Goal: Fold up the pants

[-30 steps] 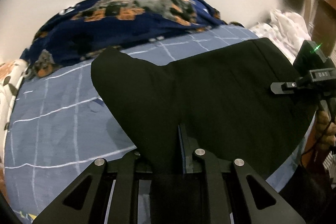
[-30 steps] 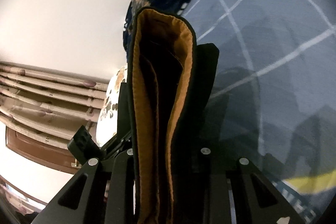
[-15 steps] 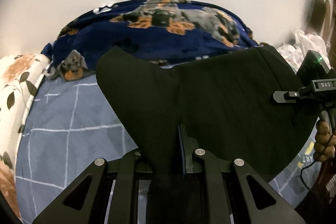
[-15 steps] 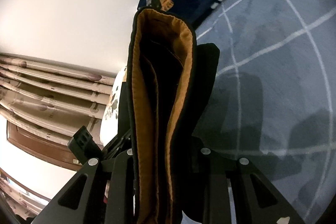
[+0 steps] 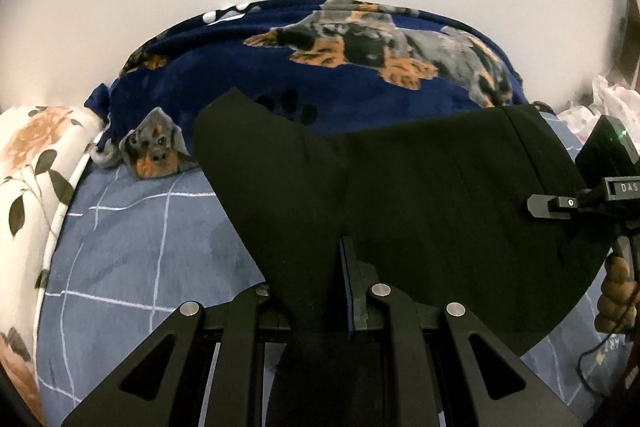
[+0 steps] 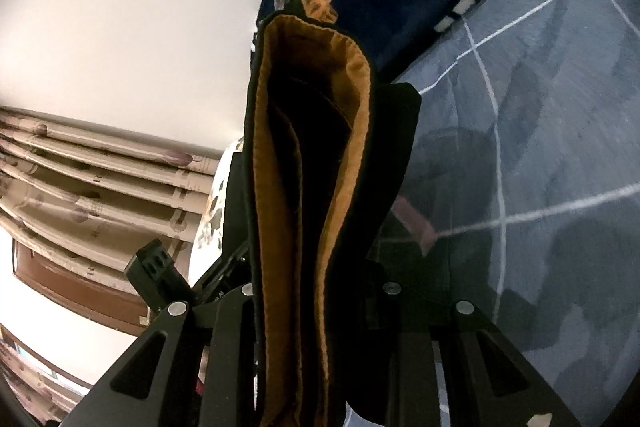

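- The left gripper [image 5: 316, 291] is pinching a bunched fold of the black pants [image 5: 420, 211], its jaws closed narrow on the cloth, which is running straight down between the fingers.
- The right gripper [image 6: 320, 311] is clamping the other end: its jaws are gripping the stacked waistband, and the tan lining [image 6: 348, 155] is showing between black layers.
- In the left wrist view the right gripper [image 5: 568, 205] is holding the pants' far edge, so the garment is hanging stretched between the two tools, lifted above the blue checked bedsheet [image 5: 132, 243].
- One leg corner [image 5: 224, 115] is poking up loose against the dog-print blanket [image 5: 320, 67] heaped along the far edge of the bed; a floral pillow [image 5: 36, 155] is sitting at the left edge.
- Handling, as a judgement: the fabric is looking soft, fairly thick and limp, light enough for two pinches, yet sagging wherever it is not held taut. The lined waistband seems the firmest place to take hold; the loose leg corner looks likely to flop and spoil the fold.
- No containers are showing in either view, so nothing is being held in one.
- White crumpled laundry [image 5: 608, 99] is lying by the bed's right corner, well apart from the pants.
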`<state>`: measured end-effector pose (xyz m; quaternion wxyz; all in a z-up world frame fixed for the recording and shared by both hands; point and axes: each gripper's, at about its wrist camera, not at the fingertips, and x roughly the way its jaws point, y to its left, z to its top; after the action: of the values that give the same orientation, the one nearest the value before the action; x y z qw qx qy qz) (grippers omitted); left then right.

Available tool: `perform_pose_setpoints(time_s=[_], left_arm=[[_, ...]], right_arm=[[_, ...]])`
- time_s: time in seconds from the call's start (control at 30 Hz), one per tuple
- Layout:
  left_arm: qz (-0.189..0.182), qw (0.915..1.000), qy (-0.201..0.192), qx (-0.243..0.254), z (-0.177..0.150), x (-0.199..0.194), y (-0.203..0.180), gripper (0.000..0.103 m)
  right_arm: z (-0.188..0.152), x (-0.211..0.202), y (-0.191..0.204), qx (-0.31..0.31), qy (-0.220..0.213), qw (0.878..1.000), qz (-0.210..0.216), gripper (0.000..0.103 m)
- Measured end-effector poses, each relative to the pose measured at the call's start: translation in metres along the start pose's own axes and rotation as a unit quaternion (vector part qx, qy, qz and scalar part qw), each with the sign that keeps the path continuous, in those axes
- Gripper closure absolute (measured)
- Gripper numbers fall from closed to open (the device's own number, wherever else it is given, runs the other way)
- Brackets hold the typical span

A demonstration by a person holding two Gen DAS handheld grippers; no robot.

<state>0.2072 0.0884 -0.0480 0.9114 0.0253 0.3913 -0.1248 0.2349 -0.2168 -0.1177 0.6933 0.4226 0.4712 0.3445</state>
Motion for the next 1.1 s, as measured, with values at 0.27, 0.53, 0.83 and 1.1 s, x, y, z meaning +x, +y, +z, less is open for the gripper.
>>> perform_pose_setpoints(time_s=[0.27,0.53,0.83,1.1], left_arm=[[0.006,0.9999,0.003,-0.015,0.008,0.025,0.017,0.087],[0.008,0.9994,0.018,-0.029,-0.007,0.045,0.029,0.087],[0.030,0.9995,0.013,-0.007,-0.020,0.056,0.025,0.082],[0.039,0.9991,-0.002,-0.017,-0.029,0.064,0.030,0.069]], right_arm=[[0.019,0.018,-0.005,-0.004,0.005,1.000,0.000,0.080],[0.022,0.027,-0.022,0.005,0.013,1.000,-0.006,0.080],[0.024,0.031,-0.028,-0.020,0.017,0.998,-0.058,0.080],[0.017,0.037,-0.017,-0.077,0.006,0.988,-0.133,0.079]])
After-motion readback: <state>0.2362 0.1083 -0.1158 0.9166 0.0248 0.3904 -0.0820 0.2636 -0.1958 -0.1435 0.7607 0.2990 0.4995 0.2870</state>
